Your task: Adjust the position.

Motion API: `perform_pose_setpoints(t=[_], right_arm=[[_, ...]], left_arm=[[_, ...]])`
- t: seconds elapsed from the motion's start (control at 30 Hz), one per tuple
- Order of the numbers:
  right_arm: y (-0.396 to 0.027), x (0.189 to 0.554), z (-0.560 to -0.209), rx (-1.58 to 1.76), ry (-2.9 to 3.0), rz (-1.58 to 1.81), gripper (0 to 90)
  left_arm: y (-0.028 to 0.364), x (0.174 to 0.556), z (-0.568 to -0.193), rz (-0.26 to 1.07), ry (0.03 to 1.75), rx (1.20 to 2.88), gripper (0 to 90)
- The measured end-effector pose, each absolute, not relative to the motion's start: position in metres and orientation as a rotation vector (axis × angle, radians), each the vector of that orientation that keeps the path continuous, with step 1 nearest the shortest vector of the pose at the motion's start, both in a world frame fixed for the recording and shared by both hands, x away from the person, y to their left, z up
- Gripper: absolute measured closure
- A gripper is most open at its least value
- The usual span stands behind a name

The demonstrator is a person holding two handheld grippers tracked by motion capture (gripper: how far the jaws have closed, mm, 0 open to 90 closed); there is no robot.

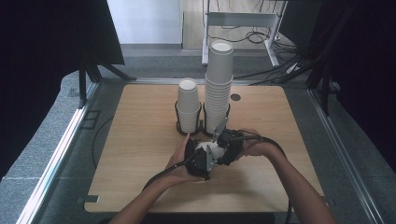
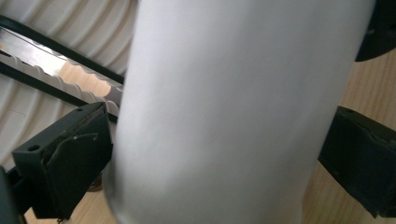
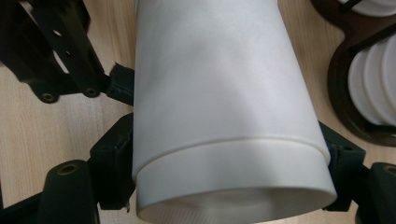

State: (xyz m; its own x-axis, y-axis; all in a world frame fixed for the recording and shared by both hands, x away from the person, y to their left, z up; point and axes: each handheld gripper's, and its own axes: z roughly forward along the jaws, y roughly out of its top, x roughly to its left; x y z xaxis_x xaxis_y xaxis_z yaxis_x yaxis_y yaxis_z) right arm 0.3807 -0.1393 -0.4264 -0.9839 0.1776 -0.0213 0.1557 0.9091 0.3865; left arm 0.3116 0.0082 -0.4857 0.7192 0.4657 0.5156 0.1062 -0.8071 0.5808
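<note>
Two nested cups (image 3: 224, 116) are gripped low over the near counter (image 1: 140, 140) by the right hand-held gripper (image 1: 223, 145), jaws pressing their sides, while the left hand-held gripper (image 1: 201, 157), jaws wide open, brackets them; separating and stacking seemingly remain.

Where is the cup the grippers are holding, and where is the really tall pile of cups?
Paper cup (image 3: 224, 93), right gripper view, on its white side wall.
Tall cup stack (image 1: 219, 88), high view, on the stack's middle.

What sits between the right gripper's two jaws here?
A white paper cup lies between the jaws of the right gripper, both pressing its rim band; the right gripper view shows it.
</note>
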Motion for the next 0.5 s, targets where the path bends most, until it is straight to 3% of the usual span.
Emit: perform_pose_setpoints(t=[0.5], right_arm=[[-0.157,0.384,-0.434,0.37,2.943,0.793,23.4]], left_arm=[[0.037,0.302,-0.477,0.806,0.584,2.288,0.1]])
